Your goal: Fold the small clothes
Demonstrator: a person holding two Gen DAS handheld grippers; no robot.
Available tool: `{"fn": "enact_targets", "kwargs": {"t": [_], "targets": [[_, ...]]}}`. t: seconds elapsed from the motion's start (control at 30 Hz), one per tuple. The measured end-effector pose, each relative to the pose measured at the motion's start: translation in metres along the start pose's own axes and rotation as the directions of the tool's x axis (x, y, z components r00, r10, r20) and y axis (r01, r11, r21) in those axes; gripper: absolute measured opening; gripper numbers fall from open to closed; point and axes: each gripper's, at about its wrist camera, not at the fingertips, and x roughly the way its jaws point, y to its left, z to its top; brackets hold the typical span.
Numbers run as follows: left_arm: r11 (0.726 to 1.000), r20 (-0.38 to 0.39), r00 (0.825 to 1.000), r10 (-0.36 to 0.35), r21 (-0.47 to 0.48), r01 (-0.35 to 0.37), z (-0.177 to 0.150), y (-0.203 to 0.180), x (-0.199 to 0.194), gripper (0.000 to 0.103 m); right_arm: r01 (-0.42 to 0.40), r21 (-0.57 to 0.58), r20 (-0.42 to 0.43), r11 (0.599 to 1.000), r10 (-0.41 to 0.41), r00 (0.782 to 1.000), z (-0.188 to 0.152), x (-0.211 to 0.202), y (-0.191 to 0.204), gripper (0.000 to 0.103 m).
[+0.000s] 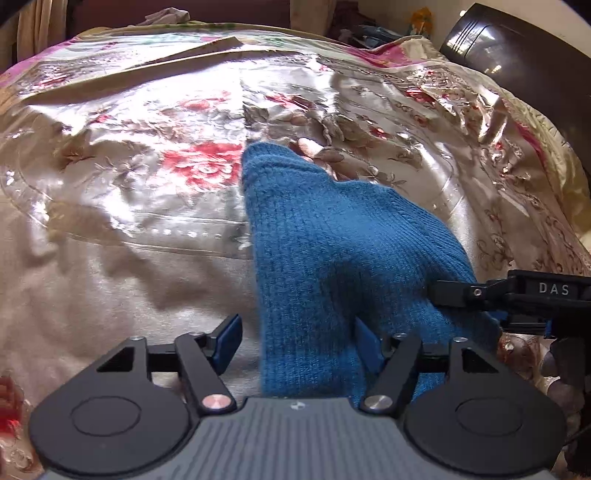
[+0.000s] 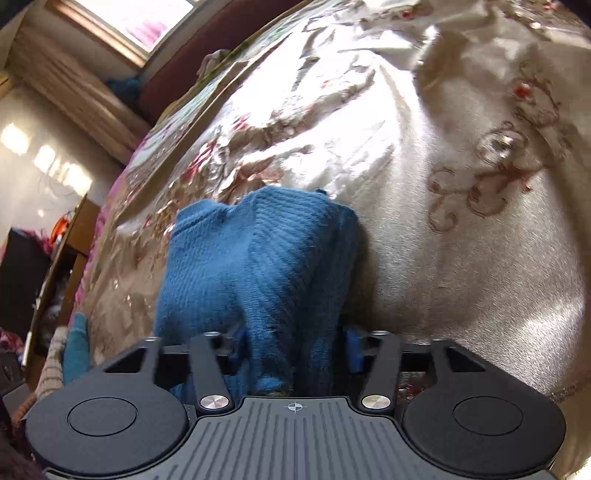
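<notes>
A blue knitted garment (image 1: pixel 332 240) lies bunched on the shiny floral bedspread (image 1: pixel 129 229). Its near end runs between the jaws of my left gripper (image 1: pixel 297 343). The cloth rests against the right pad, while a strip of bedspread shows between it and the left pad, so this gripper is open. In the right wrist view the same garment (image 2: pixel 258 258) rises in a hump and fills the whole gap of my right gripper (image 2: pixel 295 349), which is shut on it. One of the right gripper's black fingers (image 1: pixel 454 291) reaches in from the right onto the garment's edge.
The bedspread (image 2: pixel 443 258) spreads wide and wrinkled on all sides. A dark headboard (image 1: pixel 517 48) stands at the far right, with crumpled cloth (image 1: pixel 166 16) past the far edge. Wooden furniture (image 2: pixel 62 266) and teal and striped cloth (image 2: pixel 75 343) sit beside the bed, under a window (image 2: pixel 147 18).
</notes>
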Motion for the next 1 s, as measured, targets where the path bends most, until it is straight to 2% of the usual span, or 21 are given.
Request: {"fn": "enact_targets", "kwargs": {"t": [0.13, 0.27, 0.33, 0.4, 0.43, 0.47, 0.5, 0.57, 0.67, 0.8, 1.0], "targets": [[1.000, 0.010, 1.000, 0.009, -0.005, -0.009, -0.002, 0.008, -0.001, 0.085, -0.056, 0.027, -0.014, 0.998, 0.056, 0.998, 0.000, 0.004, -0.005, 0.068], [0.999, 0.000, 1.000, -0.007, -0.039, 0.007, -0.006, 0.011, 0.009, 0.088, -0.101, 0.031, -0.047, 0.994, 0.102, 0.994, 0.003, 0.021, 0.001, 0.068], [0.999, -0.011, 1.000, -0.012, -0.047, 0.011, -0.009, 0.012, 0.013, 0.088, -0.082, 0.025, -0.049, 0.996, 0.083, 0.995, 0.003, 0.029, 0.005, 0.060], [0.996, -0.020, 0.999, -0.044, -0.076, 0.042, -0.009, 0.013, 0.013, 0.081, -0.074, 0.013, -0.054, 0.997, 0.075, 0.996, 0.004, 0.028, 0.007, 0.047], [0.995, -0.026, 0.997, -0.068, -0.081, 0.065, -0.008, 0.011, 0.012, 0.074, -0.073, -0.003, -0.056, 0.997, 0.072, 0.996, 0.005, 0.026, 0.007, 0.044], [0.993, -0.032, 0.996, -0.088, -0.082, 0.085, -0.007, 0.006, 0.012, 0.067, -0.066, -0.026, -0.061, 0.997, 0.064, 0.996, 0.006, 0.023, 0.008, 0.039], [0.992, -0.036, 0.994, -0.105, -0.074, 0.102, -0.006, 0.000, 0.013, 0.064, -0.054, -0.054, -0.069, 0.997, 0.050, 0.996, 0.007, 0.020, 0.009, 0.036], [0.993, -0.041, 0.993, -0.111, -0.036, 0.109, -0.004, -0.017, 0.015, 0.064, -0.021, -0.111, -0.076, 0.994, 0.013, 0.997, 0.009, 0.012, 0.013, 0.034], [0.988, -0.058, 0.987, -0.153, 0.002, 0.153, -0.004, -0.042, 0.021, 0.064, 0.078, -0.210, -0.048, 0.975, -0.090, 0.995, 0.013, -0.004, 0.017, 0.034], [0.979, -0.076, 0.979, -0.189, 0.066, 0.194, -0.005, -0.080, 0.030, 0.064, 0.161, -0.225, -0.016, 0.961, -0.169, 0.985, 0.021, -0.028, -0.002, 0.033], [0.969, -0.092, 0.975, -0.202, 0.125, 0.213, -0.002, -0.121, 0.043, 0.064, 0.222, -0.214, 0.017, 0.951, -0.224, 0.974, 0.028, -0.055, -0.028, 0.033]]}}
